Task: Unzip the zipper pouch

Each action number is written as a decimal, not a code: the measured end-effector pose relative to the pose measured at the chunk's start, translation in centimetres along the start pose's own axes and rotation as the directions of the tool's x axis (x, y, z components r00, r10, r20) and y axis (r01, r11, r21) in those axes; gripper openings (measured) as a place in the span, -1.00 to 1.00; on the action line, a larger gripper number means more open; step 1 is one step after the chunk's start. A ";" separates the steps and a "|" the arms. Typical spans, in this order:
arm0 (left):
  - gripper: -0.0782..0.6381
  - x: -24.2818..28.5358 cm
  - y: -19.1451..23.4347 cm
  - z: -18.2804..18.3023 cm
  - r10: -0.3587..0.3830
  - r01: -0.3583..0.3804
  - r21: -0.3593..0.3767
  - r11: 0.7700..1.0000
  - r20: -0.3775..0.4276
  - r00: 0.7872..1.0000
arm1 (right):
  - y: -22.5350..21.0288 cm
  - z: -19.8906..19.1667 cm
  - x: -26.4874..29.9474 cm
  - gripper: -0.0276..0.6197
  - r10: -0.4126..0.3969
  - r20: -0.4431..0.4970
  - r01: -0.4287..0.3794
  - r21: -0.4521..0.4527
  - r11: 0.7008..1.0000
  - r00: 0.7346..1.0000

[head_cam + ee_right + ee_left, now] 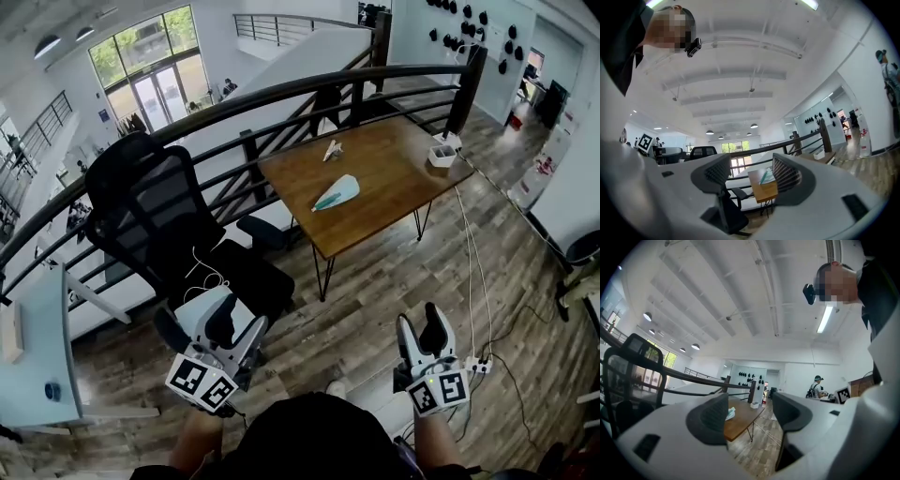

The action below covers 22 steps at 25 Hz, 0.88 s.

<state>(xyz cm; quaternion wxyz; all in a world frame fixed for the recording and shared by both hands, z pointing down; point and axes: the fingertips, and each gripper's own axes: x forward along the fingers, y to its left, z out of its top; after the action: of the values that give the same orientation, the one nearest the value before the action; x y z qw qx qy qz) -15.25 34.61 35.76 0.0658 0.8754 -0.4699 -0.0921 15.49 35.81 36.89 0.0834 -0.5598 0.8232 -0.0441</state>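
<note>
well, my left gripper (197, 324) and right gripper (421, 334) hang over the grey plank floor (375, 300), jaws apart, nothing between them. the pale teal-and-white zipper pouch (336, 193) lies mid-surface on the brown wooden table (394, 169), well apart from both.

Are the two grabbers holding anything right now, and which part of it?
Nothing is held. The left gripper and the right gripper both have their jaws apart and empty; the zipper pouch lies on the table, away from both.
</note>
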 end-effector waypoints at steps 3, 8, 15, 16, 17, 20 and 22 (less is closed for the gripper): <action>0.07 2.7 -0.5 0.5 0.010 -0.011 0.042 0.999 0.014 1.000 | -1.9 0.6 1.3 -0.11 0.019 -0.003 -0.019 -0.005 1.000 1.000; 0.06 7.2 -1.8 -0.1 0.007 -0.006 0.054 0.999 -0.003 1.000 | -6.0 1.9 2.2 -0.13 0.020 0.015 -0.020 0.008 1.000 1.000; 0.06 9.9 -3.5 -2.2 0.028 -0.026 0.035 0.999 -0.052 0.998 | -9.7 1.0 2.1 -0.16 0.024 -0.002 -0.024 0.057 0.998 1.000; 0.06 10.0 -3.5 -2.4 0.030 -0.028 0.034 0.999 -0.060 0.998 | -10.0 0.7 2.1 -0.16 0.021 -0.004 -0.021 0.067 0.998 1.000; 0.06 10.2 -3.5 -2.5 0.032 -0.030 0.031 0.999 -0.066 0.997 | -10.2 0.5 2.1 -0.16 0.021 -0.006 -0.020 0.074 0.997 1.000; 0.06 10.9 -3.1 -2.5 0.036 -0.034 0.027 0.999 -0.070 0.997 | -10.7 -0.2 2.8 -0.17 0.021 -0.018 -0.020 0.085 0.996 1.000; 0.06 11.8 -2.6 -2.6 0.036 -0.034 0.030 0.999 -0.068 0.997 | -11.2 -0.6 3.5 -0.17 0.019 -0.029 -0.016 0.088 0.996 0.999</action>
<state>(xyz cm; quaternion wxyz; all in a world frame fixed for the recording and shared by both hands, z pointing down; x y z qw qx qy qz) -6.16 26.29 36.57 0.0710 0.8706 -0.4838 -0.0541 24.39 28.43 39.06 0.0961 -0.5477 0.8265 -0.0881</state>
